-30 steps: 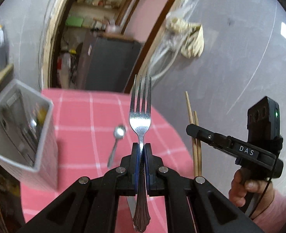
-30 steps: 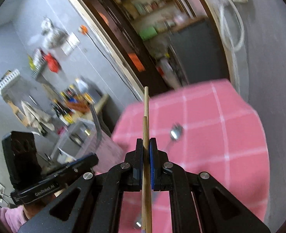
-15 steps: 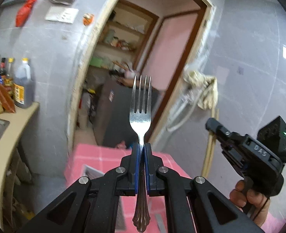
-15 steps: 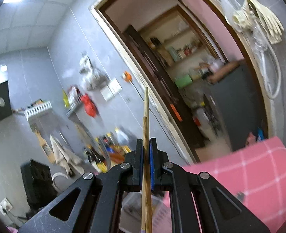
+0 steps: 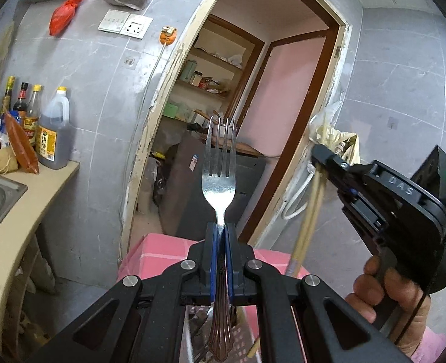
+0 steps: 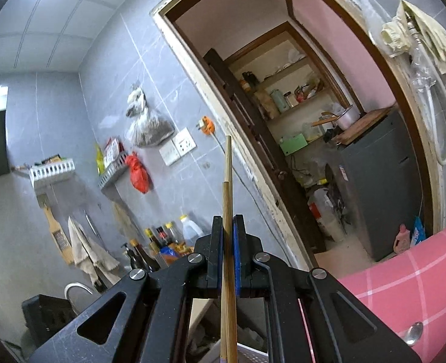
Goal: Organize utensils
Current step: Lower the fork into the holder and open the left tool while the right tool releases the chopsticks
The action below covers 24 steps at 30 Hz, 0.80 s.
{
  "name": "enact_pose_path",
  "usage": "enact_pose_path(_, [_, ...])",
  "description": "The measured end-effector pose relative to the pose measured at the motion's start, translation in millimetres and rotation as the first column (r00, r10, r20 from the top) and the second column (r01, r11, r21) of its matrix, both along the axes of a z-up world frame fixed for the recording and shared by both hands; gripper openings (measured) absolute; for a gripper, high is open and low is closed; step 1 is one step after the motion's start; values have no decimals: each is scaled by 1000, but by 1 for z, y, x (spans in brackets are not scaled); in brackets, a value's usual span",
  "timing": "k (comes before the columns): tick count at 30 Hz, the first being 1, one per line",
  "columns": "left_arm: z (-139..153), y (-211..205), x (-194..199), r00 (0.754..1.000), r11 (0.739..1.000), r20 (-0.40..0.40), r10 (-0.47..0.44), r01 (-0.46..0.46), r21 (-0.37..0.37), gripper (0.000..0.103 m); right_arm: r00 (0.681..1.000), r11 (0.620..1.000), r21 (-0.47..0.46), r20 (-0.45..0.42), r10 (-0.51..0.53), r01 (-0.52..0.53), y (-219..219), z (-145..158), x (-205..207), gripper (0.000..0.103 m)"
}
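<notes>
Over the last second both claws have swung from pointing down at the pink checked tabletop (image 6: pixel 410 284) to standing upright, so the utensils now hang handle-down over the white perforated utensil holder (image 5: pixel 244 340), which seems the setup for dropping them in. The left claw (image 5: pixel 219 236) is clamped on one fork (image 5: pixel 219 178), tines up, its brown handle end already at the holder's mouth. The right claw (image 6: pixel 229 233) is clamped on two wooden chopsticks (image 6: pixel 227 199), their lower ends also reaching toward the holder. One spoon (image 6: pixel 413 331) lies on the tabletop, not yet collected.
</notes>
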State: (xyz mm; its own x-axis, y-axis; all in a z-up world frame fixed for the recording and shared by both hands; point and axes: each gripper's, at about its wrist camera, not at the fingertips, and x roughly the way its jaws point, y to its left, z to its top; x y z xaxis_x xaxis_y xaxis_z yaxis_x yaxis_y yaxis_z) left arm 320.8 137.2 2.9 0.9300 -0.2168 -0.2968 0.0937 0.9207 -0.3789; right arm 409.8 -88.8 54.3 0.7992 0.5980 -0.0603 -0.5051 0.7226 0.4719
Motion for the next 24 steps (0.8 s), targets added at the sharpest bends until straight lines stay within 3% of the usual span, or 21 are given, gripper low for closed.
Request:
enact_pose_path(4, [-10, 2, -3, 1000, 1000, 3, 13, -13, -5, 5, 1000, 998, -53, -11, 27, -28, 9, -15, 2, 6])
enact_pose_path(13, [-22, -11, -19, 1000, 998, -6, 9, -8, 60, 5, 992, 989, -98, -69, 101, -108, 8, -42, -7, 6])
enact_pose_path(24, [-17, -17, -22, 996, 990, 63, 64, -71, 121, 5, 993, 977, -184, -50, 103, -110, 6, -47, -17, 6])
